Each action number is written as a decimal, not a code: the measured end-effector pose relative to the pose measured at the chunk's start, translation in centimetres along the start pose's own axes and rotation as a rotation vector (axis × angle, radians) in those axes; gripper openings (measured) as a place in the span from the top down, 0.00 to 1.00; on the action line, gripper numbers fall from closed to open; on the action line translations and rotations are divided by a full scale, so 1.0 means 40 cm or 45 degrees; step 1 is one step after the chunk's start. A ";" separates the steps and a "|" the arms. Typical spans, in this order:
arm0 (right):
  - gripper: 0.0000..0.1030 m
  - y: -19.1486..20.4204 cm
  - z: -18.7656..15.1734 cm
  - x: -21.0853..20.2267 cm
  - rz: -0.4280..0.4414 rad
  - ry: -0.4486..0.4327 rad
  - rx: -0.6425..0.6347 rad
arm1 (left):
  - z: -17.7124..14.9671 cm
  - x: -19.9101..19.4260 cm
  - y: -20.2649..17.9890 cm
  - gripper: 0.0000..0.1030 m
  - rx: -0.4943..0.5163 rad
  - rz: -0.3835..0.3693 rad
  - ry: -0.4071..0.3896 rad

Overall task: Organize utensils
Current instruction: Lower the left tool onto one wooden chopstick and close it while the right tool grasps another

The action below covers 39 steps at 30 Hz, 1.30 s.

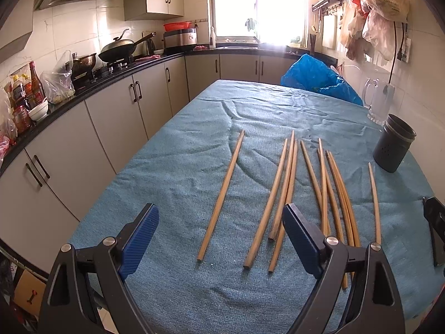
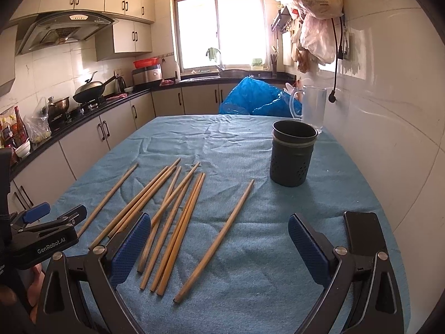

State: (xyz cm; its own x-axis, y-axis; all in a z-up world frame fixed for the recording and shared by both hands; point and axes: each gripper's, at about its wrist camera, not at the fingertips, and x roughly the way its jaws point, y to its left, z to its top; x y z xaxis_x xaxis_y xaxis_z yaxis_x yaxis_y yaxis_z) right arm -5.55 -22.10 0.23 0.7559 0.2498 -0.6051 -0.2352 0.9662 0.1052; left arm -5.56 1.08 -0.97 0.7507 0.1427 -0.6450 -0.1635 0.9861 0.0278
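Note:
Several wooden chopsticks (image 1: 289, 189) lie loose on the blue tablecloth (image 1: 172, 167), pointing away from me; they also show in the right wrist view (image 2: 172, 214). One chopstick (image 1: 222, 194) lies apart on the left, another (image 2: 217, 239) apart on the right. A dark utensil holder (image 2: 292, 154) stands upright and empty at the right, also in the left wrist view (image 1: 392, 144). My left gripper (image 1: 219, 239) is open above the near chopstick ends, holding nothing. My right gripper (image 2: 219, 247) is open and empty over the rightmost chopstick.
A glass mug (image 2: 311, 108) and a blue plastic bag (image 2: 256, 100) sit at the table's far right. A black phone (image 2: 364, 233) lies by the right gripper. Kitchen counter (image 1: 111, 75) with wok and bottles runs along the left. The white wall (image 2: 389, 139) is close on the right.

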 end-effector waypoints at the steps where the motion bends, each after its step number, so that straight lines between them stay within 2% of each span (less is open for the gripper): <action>1: 0.02 0.001 0.000 0.001 0.001 0.003 0.001 | 0.000 0.000 0.000 0.13 0.000 -0.001 0.000; 13: 0.02 -0.016 0.004 0.021 0.015 0.046 0.041 | -0.006 0.016 -0.002 0.13 0.008 -0.008 0.022; 21: 0.03 -0.045 0.015 0.064 0.044 0.134 0.089 | 0.005 0.034 0.005 0.13 0.024 -0.036 0.053; 23: 0.07 -0.062 0.034 0.086 0.050 0.180 0.114 | 0.034 0.051 0.024 0.13 0.020 -0.061 0.079; 25: 0.17 -0.082 0.055 0.103 0.058 0.223 0.151 | 0.071 0.075 0.046 0.13 0.031 -0.064 0.114; 30: 0.21 -0.136 0.107 0.165 0.025 0.324 0.223 | 0.169 0.149 0.103 0.15 0.019 -0.104 0.211; 34: 0.39 -0.167 0.132 0.219 0.038 0.422 0.299 | 0.230 0.235 0.108 0.31 -0.002 -0.227 0.351; 36: 0.44 -0.180 0.140 0.248 0.047 0.474 0.348 | 0.247 0.284 0.089 0.32 0.029 -0.278 0.416; 38: 0.45 -0.193 0.152 0.270 0.044 0.500 0.404 | 0.254 0.317 0.068 0.42 0.043 -0.306 0.453; 39: 0.49 -0.193 0.157 0.281 0.031 0.509 0.406 | 0.256 0.336 0.055 0.45 0.060 -0.312 0.468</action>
State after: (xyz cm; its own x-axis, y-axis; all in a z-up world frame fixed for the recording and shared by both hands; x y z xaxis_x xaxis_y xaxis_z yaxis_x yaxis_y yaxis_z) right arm 8.59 -26.36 -2.42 0.4451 0.2892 -0.8475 -0.0044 0.9471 0.3209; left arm 10.71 6.02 -1.77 0.4850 -0.1268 -0.8653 0.0269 0.9911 -0.1301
